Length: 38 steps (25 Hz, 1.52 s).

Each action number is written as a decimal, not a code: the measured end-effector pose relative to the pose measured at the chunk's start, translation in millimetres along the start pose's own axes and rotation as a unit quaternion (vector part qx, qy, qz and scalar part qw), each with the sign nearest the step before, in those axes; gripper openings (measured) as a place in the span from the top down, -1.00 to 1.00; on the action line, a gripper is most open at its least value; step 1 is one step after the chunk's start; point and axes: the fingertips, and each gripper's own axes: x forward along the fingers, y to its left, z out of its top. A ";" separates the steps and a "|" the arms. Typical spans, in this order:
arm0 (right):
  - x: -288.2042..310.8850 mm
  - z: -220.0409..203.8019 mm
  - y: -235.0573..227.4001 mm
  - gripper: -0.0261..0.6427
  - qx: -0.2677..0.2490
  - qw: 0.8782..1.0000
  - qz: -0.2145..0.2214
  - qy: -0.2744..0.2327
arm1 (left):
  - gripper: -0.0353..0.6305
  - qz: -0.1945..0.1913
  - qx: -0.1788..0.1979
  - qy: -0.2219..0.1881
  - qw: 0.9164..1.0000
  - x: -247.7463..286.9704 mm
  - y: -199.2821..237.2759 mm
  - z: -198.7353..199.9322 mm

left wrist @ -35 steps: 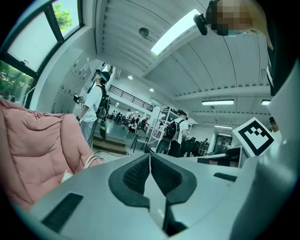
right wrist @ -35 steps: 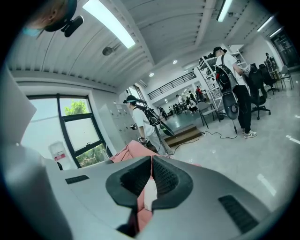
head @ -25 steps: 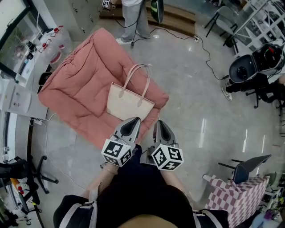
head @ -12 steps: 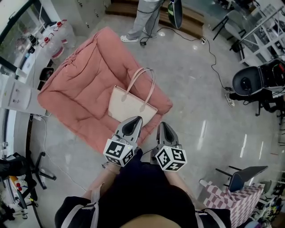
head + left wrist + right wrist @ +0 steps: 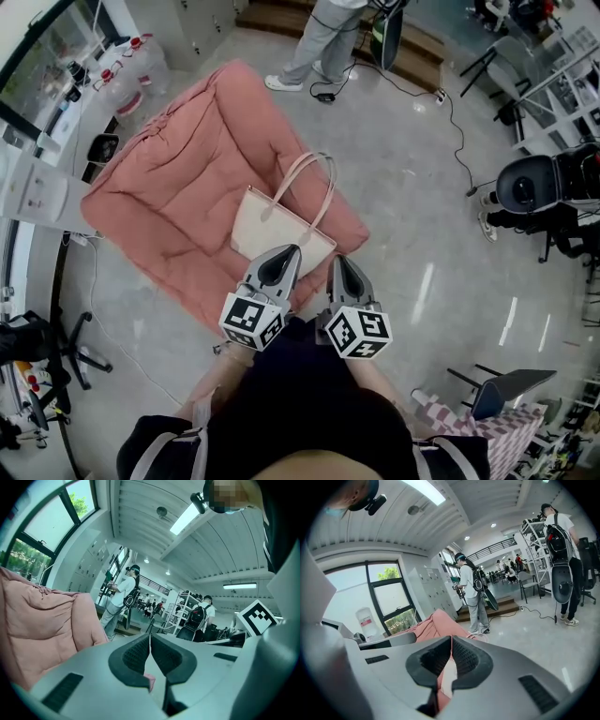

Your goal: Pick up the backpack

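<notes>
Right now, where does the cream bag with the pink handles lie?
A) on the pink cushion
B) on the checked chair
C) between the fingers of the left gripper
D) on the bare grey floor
A: in the head view the bag lies flat on the pink cushion, with its handles pointing away from the person.

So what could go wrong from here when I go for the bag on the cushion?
Both the left gripper and the right gripper are shut, so they might push the bag instead of gripping it unless they open first. Its thin handles are on its far side, and jaws closing there could catch the soft pink cushion too.
</notes>
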 end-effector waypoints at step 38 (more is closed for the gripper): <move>64.6 20.2 -42.1 0.83 0.065 0.996 0.044 0.031 | 0.82 0.072 0.022 0.049 0.996 51.8 20.7 -1.6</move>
